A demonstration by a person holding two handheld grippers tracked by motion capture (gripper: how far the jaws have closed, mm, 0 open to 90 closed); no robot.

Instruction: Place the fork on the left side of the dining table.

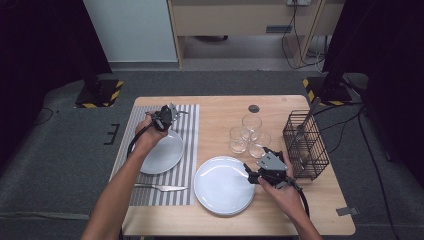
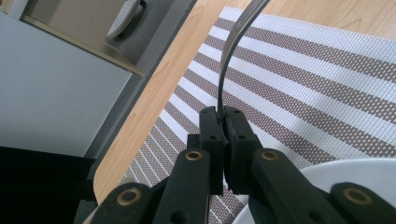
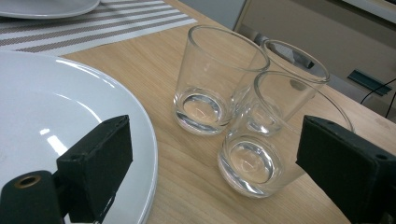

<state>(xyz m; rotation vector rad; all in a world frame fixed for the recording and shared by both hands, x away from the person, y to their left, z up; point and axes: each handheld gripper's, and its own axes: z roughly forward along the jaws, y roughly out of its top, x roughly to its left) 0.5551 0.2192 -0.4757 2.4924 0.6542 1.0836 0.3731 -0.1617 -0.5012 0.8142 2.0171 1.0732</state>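
Note:
My left gripper point(image 1: 167, 116) point(image 2: 223, 112) is shut on the thin handle of a metal piece of cutlery point(image 2: 229, 51) point(image 1: 181, 113). It holds it over the striped placemat point(image 1: 189, 135) point(image 2: 303, 84), just beyond a white plate point(image 1: 162, 152) point(image 2: 355, 177). The cutlery's far end runs out of the left gripper view. My right gripper point(image 1: 257, 162) point(image 3: 215, 140) is open and low over the table at the right rim of a larger white plate point(image 1: 222, 186) point(image 3: 46, 102). Its jaws face three clear glasses point(image 1: 248, 135) point(image 3: 215, 79) with nothing between the pads.
A knife point(image 1: 160, 187) lies on the placemat's near part. A black wire basket point(image 1: 306, 147) stands at the right edge with a utensil point(image 1: 307, 117) sticking out. Bare wood lies at the table's far middle and along its front edge.

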